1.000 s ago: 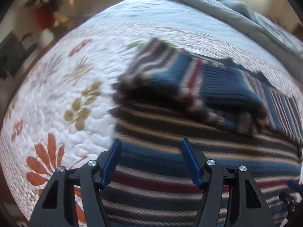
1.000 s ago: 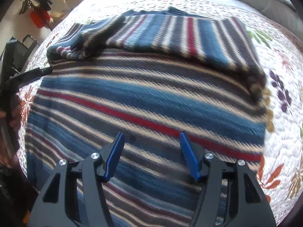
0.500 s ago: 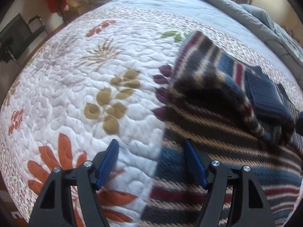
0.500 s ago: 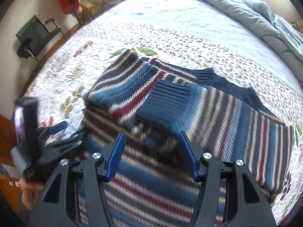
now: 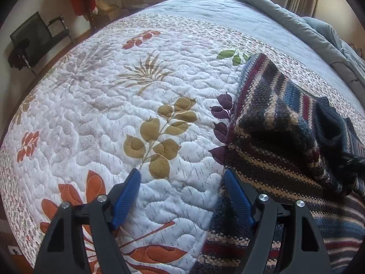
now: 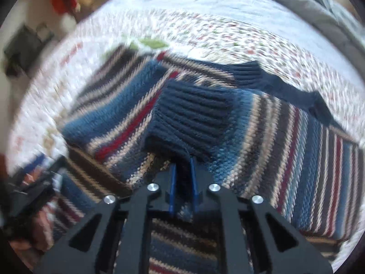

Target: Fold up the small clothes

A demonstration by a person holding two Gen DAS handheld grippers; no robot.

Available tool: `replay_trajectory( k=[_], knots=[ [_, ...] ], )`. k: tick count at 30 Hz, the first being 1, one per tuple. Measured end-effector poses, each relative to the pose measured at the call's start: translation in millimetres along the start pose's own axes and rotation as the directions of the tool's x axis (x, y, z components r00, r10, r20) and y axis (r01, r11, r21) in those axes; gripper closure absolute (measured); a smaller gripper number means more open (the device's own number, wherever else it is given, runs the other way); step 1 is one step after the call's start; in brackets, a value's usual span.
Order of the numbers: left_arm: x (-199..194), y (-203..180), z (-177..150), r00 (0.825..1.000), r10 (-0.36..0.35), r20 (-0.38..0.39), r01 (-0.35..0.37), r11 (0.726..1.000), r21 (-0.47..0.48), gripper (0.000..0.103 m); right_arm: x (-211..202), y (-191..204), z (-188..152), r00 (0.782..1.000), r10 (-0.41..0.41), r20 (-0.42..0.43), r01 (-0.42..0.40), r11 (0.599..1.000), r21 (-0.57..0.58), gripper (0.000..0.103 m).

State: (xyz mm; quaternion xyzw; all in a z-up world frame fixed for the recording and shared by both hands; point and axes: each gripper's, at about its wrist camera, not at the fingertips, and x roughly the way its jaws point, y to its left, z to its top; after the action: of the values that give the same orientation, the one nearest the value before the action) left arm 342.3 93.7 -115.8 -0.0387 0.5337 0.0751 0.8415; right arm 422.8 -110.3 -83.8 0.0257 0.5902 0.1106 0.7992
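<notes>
A striped knit sweater (image 5: 280,141) in blue, red, cream and dark bands lies on the quilt; a sleeve is folded across its body. My left gripper (image 5: 182,180) is open and empty, over the quilt at the sweater's left edge, its right finger (image 5: 237,196) at the hem. In the right wrist view the sweater (image 6: 296,141) fills the middle, with a navy ribbed cuff (image 6: 194,118) in front. My right gripper (image 6: 182,171) is shut on the cuff's edge. The left gripper shows blurred at the left edge (image 6: 34,189).
The white quilt with leaf and flower prints (image 5: 114,118) covers the bed. A grey blanket (image 5: 308,29) lies bunched at the far right. A black chair (image 5: 36,38) and red items (image 5: 79,0) stand by the far wall.
My right gripper has closed on the sleeve cuff after moving up to it. My left gripper has slid left off the sweater to its left edge and stays open.
</notes>
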Motion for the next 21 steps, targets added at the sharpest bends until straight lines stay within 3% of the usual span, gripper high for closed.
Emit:
replay_trajectory(
  k=[2, 5, 9, 10, 12, 16, 21],
  knots=[
    [-1, -1, -2, 1.0, -0.001, 0.009, 0.001, 1.0, 0.0, 0.026, -22, -26, -4, 0.994, 0.093, 0.056, -0.098, 0.991, 0.093, 0.094],
    [-4, -4, -4, 1.0, 0.0, 0.02, 0.0, 1.0, 0.002, 0.026, -53, -68, -18, 0.983, 0.128, 0.132, -0.151, 0.971, 0.183, 0.092],
    [-8, -13, -8, 0.999, -0.046, 0.02, 0.046, 0.999, 0.024, 0.026, -77, -125, -43, 0.989, -0.004, 0.147, -0.039, 0.956, 0.29, 0.048],
    [-9, -16, -9, 0.998, -0.052, 0.022, 0.051, 0.998, 0.032, 0.026, -81, -142, -54, 0.989, -0.052, 0.139, 0.005, 0.948, 0.317, 0.048],
    [-12, -24, -12, 0.998, -0.057, 0.03, 0.055, 0.997, 0.062, 0.026, -85, -169, -68, 0.991, -0.072, 0.117, 0.024, 0.929, 0.369, 0.048],
    [-16, -39, -17, 0.997, -0.049, 0.06, 0.042, 0.992, 0.123, 0.025, -88, -210, -87, 0.994, -0.002, 0.114, -0.051, 0.888, 0.456, 0.045],
    [-13, -55, -24, 0.996, -0.064, 0.059, 0.052, 0.981, 0.186, 0.023, -69, -213, -72, 0.995, 0.026, 0.092, -0.065, 0.893, 0.445, 0.042]
  ],
)
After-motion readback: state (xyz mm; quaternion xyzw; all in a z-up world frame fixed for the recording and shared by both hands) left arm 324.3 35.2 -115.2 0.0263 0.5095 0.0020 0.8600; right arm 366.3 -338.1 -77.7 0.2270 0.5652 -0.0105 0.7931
